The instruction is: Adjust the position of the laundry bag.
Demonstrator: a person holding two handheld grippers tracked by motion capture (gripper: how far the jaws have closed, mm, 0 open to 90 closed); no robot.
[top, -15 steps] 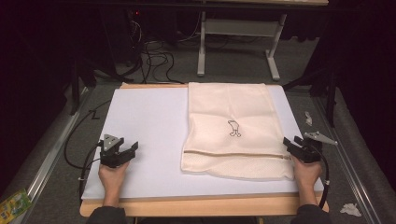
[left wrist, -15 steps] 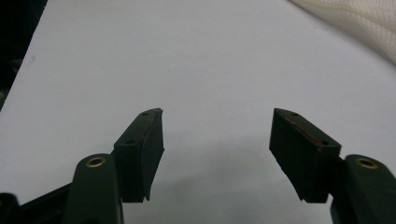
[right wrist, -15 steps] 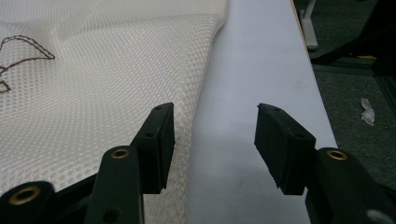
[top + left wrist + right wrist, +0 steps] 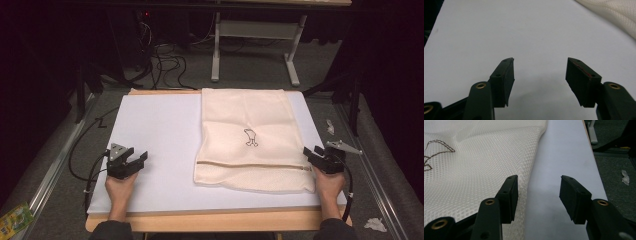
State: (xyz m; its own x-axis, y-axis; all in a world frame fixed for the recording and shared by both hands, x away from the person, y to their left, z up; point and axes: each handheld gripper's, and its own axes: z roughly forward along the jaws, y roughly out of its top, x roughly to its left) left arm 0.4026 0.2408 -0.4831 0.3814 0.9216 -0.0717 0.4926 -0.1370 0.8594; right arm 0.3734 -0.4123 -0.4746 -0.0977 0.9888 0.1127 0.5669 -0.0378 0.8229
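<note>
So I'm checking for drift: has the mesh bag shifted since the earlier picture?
No. The mesh bag lies at the same spot against the white board's far edge.

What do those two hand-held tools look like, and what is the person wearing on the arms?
Each tool is black. The left tool carries a grey three-cornered plate on top, as does the right tool; a black cable trails from each. Up close, the arms show brass-coloured rivets and end in blocky black pads, one with a thin red line along its edge. Dark sleeves show at the bottom.
</note>
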